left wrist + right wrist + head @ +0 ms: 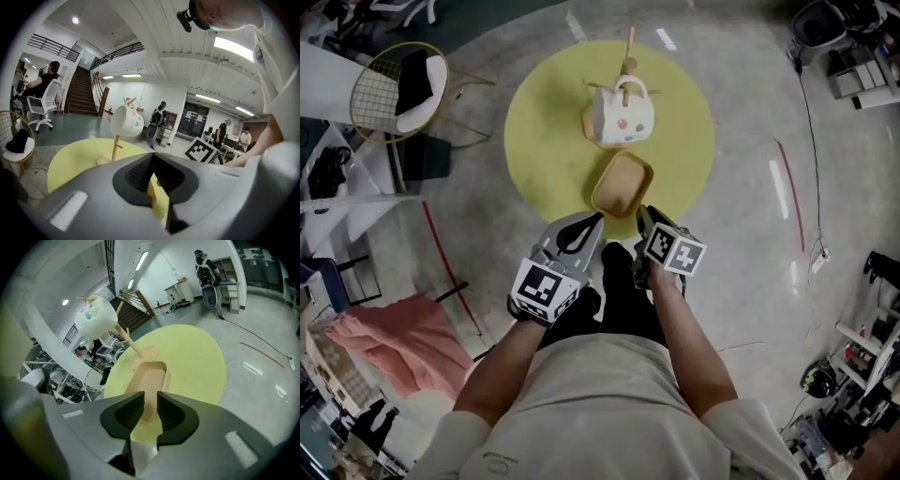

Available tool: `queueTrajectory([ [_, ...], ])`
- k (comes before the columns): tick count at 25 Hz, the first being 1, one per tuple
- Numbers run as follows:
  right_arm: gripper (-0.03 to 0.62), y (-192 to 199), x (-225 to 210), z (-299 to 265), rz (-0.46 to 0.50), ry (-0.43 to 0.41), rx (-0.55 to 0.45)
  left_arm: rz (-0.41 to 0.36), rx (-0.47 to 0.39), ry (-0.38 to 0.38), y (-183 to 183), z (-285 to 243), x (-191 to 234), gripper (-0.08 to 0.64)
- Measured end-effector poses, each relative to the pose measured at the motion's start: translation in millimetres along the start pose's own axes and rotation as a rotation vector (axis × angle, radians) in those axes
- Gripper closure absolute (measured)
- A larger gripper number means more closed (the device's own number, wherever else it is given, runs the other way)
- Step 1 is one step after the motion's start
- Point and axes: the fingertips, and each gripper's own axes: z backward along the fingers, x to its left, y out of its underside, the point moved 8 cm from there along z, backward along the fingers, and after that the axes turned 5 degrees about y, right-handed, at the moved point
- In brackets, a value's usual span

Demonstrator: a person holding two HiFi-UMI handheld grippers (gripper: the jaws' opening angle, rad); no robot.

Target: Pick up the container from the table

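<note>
Grey plastic left gripper (594, 219), lower centre-left of the head view, points at the near edge of the round yellow table (539, 122). In the left gripper view its ribbed pads meet at the tips (152, 155), and a thin tan sliver shows through the slit below them. Whether that sliver is gripped cannot be told.

Centre: the container (622, 184), a shallow tan tray that looks like wood, lies flat on the table's near edge, just below a white mug (623, 117) hung on a wooden stand (629, 52). It is probably light and rigid, with smooth walls that could slip in a loose pinch. Its thin raised rim is the likeliest hold, one pad inside and one outside. The stand is close behind, so a careless lift risks a knock.

Right of centre: the right gripper (642, 212) sits at the container's near right corner. In the right gripper view its jaws stand a narrow gap apart (150, 404), and the tray's near end (151, 376) lines up with that gap, not yet clamped.
</note>
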Motion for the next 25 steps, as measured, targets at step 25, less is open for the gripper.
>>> queueTrajectory([
  [25,0.554,-3.2,-17.6,-86.8,-0.028,0.162,0.211,0.096,0.055,-0.062,30.7,-24.1,56.1,0.554],
])
